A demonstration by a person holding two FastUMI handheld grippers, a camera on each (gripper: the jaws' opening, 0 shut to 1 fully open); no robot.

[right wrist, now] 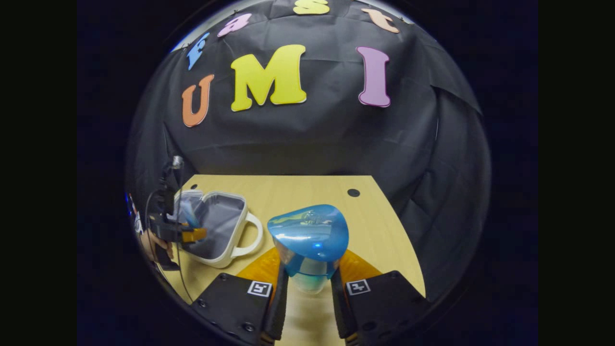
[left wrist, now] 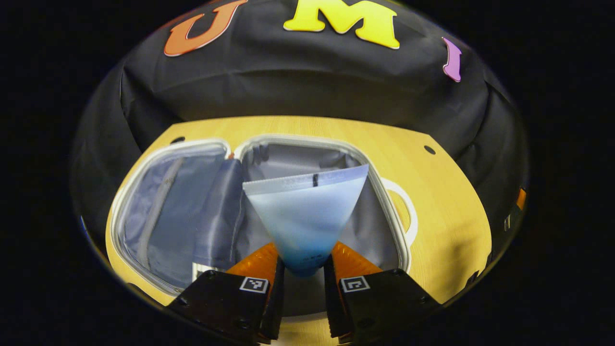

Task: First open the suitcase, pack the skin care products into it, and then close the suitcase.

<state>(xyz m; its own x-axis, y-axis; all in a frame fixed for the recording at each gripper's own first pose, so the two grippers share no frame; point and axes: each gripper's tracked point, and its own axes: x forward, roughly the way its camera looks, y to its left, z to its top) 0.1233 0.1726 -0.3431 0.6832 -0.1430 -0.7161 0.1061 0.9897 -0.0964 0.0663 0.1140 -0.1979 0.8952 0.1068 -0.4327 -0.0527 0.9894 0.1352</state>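
At the centre of the left gripper view, we hold a pale blue squeeze tube [left wrist: 305,218] in the left gripper [left wrist: 303,269], both fingers clenched on its narrow cap end while the crimped flat end fans out toward the top of the frame. Behind it the suitcase [left wrist: 144,158] lies open flat on the wooden table [left wrist: 447,202], its two grey-lined halves spread across the left and middle of the frame, its white handle [left wrist: 406,211] at the right. So the opening is done. What we can see of the lining looks bare, though the tube hides part of it.

In the lower middle of the right gripper view, the right gripper [right wrist: 310,283] grasps a blue bottle [right wrist: 310,245] with a domed translucent cap, fingers pressed on either side of its lower body, above bare table. At the left of that frame the suitcase sits well apart from the bottle, with the left gripper and its tube over it and a hand behind.

We judge the packing as just starting: the tube goes in first, the bottle must travel over, and closing is left.
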